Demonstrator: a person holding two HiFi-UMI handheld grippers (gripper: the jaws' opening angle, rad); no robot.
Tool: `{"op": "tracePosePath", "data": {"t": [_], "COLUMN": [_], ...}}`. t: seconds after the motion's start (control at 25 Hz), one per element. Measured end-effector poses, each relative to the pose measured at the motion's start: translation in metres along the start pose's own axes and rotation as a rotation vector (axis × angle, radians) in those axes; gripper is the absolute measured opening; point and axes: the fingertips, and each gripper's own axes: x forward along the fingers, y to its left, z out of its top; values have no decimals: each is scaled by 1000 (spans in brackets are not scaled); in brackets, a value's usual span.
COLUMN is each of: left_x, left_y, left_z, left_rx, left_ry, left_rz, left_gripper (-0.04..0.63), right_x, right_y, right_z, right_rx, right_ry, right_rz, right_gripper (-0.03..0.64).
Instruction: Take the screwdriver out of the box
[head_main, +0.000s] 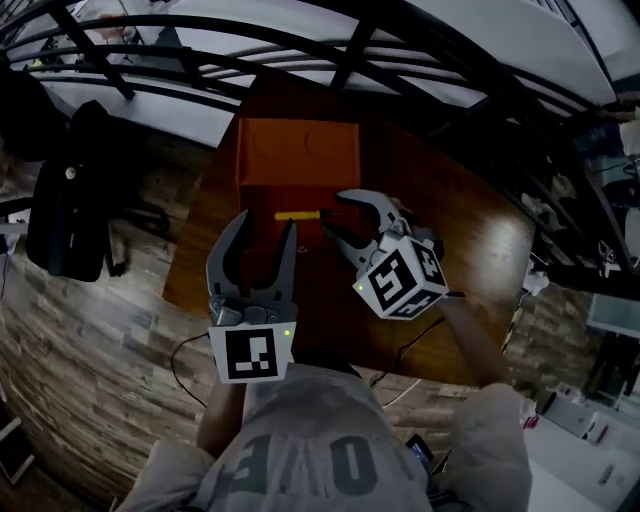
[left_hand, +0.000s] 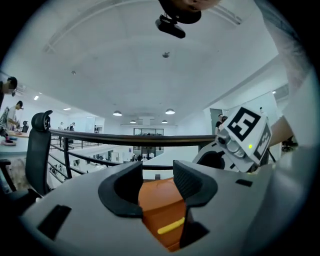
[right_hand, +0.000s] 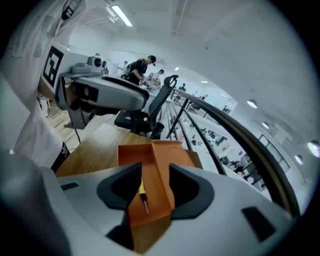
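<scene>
Right gripper (head_main: 332, 213) jaws wide apart, nothing held; it points steeply down at the box from the right, with the screwdriver (right_hand: 142, 192) lined up in the gap but not touched. Probably set for a pinch on the screwdriver. Left gripper (head_main: 267, 222) also open and empty, roughly level, just near of the box on the left side, box visible between its jaws. Likely there to steady the box, though it has no contact yet. The orange box (head_main: 298, 150) is open, lid flipped up toward the far side, so the contents are exposed from above. Only one item is visible inside: the screwdriver, yellow handle and thin dark shaft, lying flat crosswise on the floor of the near half, shaft tip toward the right gripper. It is still in the box, so the task is not done. The box sits on a brown wooden table (head_main: 470, 250). A black railing (head_main: 300, 45) lies beyond the far edge, and an office chair (head_main: 70, 200) stands off to the left.
</scene>
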Motion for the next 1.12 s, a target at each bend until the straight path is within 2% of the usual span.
{"op": "tracePosePath", "data": {"t": [0.24, 0.44, 0.76, 1.0, 1.12], "left_x": [-12, -23, -31, -32, -30], "left_y": [26, 48, 59, 62, 62], "left_z": [-29, -54, -81, -84, -86], "left_rx": [-61, -80, -129, -139, -127], "left_ry": [38, 72, 91, 103, 111], "left_rz": [89, 131, 195, 211, 207], "left_gripper": [183, 184, 183, 184, 183], "right_x": [62, 100, 122, 123, 125], "right_y": [34, 55, 63, 66, 67], "right_z": [-25, -42, -63, -67, -68], "right_rx": [-163, -238, -246, -292, -314], "right_ry": [141, 237, 328, 381, 390], "right_rz": [220, 332, 415, 458, 467], "right_gripper": [173, 172, 140, 117, 83]}}
